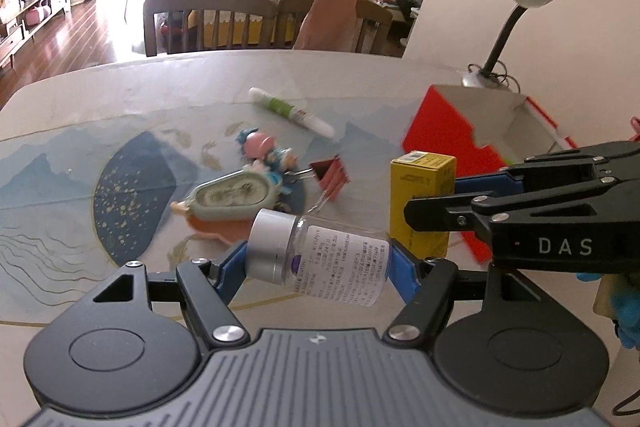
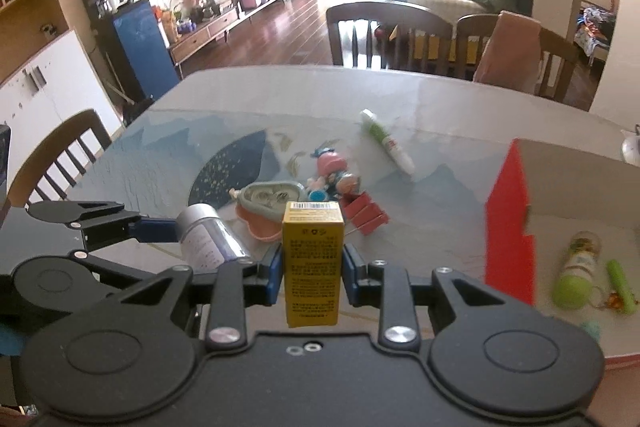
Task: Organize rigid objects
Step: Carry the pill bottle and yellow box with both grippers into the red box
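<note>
Living-room bench (image 1: pixel 120 99) with patterned mat; left hand-held gripper (image 1: pixel 316 263) clamps a silver-capped bottle (image 1: pixel 320 259); right hand-held gripper (image 2: pixel 312 267) clamps a yellow carton (image 2: pixel 313 263); red box (image 2: pixel 560 187) nearby.

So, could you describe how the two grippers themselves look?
Both are alike. The left gripper and right gripper have matte black linkage arms with silver screws, blue finger pads and round black side housings. The right one carries white letters "DAS". A blue glove shows behind it.

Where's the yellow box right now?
The yellow box is upright between the right gripper fingers, above the table, left of the red-sided box; the left wrist view shows it right of the held bottle.
</note>
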The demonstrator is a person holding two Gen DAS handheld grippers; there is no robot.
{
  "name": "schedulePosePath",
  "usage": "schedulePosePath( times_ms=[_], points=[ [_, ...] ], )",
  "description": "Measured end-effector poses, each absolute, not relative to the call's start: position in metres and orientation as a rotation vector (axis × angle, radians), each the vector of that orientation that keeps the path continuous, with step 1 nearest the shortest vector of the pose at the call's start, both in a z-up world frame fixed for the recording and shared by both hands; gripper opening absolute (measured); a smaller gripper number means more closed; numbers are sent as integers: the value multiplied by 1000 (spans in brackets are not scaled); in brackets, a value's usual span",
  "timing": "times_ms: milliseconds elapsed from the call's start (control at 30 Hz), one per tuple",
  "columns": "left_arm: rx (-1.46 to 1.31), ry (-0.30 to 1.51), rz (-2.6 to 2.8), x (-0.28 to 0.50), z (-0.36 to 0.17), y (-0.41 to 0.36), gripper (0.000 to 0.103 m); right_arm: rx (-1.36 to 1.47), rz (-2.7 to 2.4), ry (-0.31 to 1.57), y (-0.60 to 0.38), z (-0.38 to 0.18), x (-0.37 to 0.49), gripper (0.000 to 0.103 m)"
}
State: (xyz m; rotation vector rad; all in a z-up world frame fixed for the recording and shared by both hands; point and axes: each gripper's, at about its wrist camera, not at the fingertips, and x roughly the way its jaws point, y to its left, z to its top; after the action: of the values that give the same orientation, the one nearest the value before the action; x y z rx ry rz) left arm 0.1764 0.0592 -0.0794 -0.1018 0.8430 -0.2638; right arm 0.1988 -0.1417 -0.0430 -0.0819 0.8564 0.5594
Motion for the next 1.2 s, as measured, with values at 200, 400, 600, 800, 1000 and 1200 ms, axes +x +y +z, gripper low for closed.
schedulePosePath(
  times_ms=[200,400,600,800,1000,1200],
  points=[
    [-102,820,-291,173,-55,35,73,-54,533,822,-171,-22,196,29],
    [-103,802,-317,177,-36,8,72,-24,489,798,-206,-5,202,29],
    [-88,783,-342,185,-23,-25,72,-6,438,778,-248,6,215,29],
    [-65,775,-366,197,-15,-64,72,16,391,759,-287,8,227,29],
    [-53,771,-363,212,-12,-96,72,28,342,753,-326,4,243,29],
    [-28,771,-375,230,-12,-130,72,36,288,770,-365,-6,263,29]
  ],
)
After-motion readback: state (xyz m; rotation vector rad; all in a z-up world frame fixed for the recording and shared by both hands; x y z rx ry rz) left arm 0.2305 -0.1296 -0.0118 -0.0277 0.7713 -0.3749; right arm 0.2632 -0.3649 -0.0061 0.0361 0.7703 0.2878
